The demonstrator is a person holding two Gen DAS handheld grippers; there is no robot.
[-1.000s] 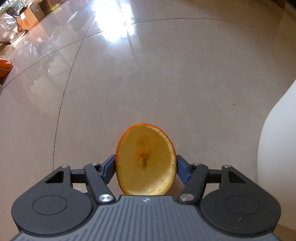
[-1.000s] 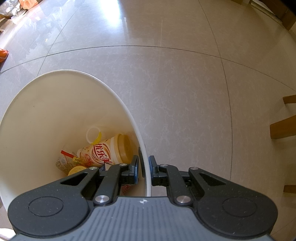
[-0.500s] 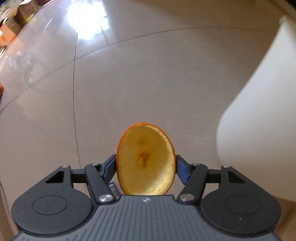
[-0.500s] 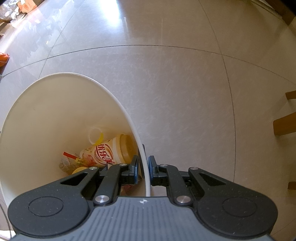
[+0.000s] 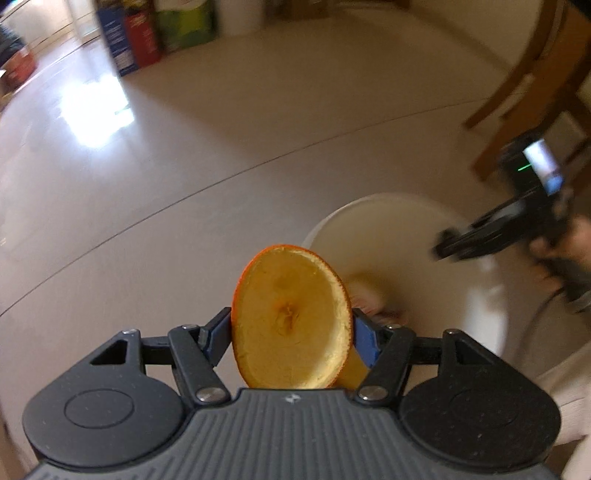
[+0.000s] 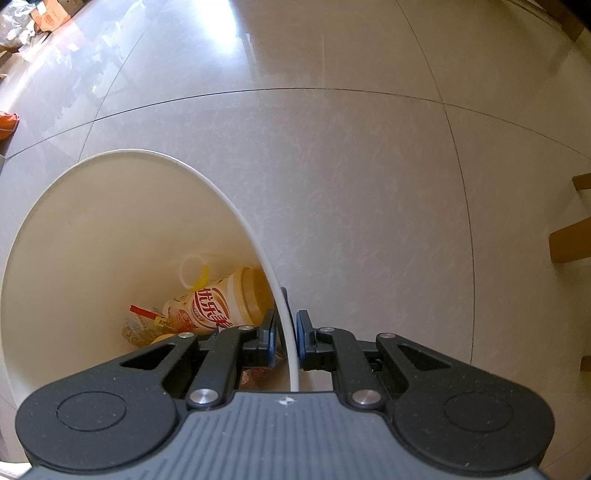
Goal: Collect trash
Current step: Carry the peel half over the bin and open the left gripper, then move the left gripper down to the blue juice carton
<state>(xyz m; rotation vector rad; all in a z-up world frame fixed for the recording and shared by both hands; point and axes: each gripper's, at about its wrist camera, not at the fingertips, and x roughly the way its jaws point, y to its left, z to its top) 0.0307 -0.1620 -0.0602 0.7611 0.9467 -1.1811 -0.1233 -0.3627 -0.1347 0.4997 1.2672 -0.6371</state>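
Note:
My left gripper [image 5: 291, 332] is shut on a half orange peel [image 5: 291, 321], its pale hollow side facing the camera. The peel hangs near the left edge of the white trash bin [image 5: 388, 221], which lies ahead to the right. My right gripper [image 6: 286, 336] is shut on the bin's rim [image 6: 291, 354], one finger inside and one outside. Inside the bin lie a milk tea cup [image 6: 221, 302], a white plastic ring [image 6: 192, 273] and crumpled wrappers [image 6: 144, 325]. In the left wrist view the right gripper [image 5: 491, 236] shows at the bin's far side, blurred, with a hand [image 5: 569, 251] on it.
Glossy beige tiled floor [image 6: 369, 184] all around. Wooden chair legs [image 5: 517, 92] stand at the upper right in the left wrist view, coloured boxes [image 5: 147, 37] against the far wall. Cardboard boxes and bags [image 6: 33, 22] sit at the far left, wooden furniture legs [image 6: 572, 240] on the right.
My left gripper has swung right and up with the orange peel; the bin's open top and the right gripper have come into its view. The right gripper keeps its grip on the rim.

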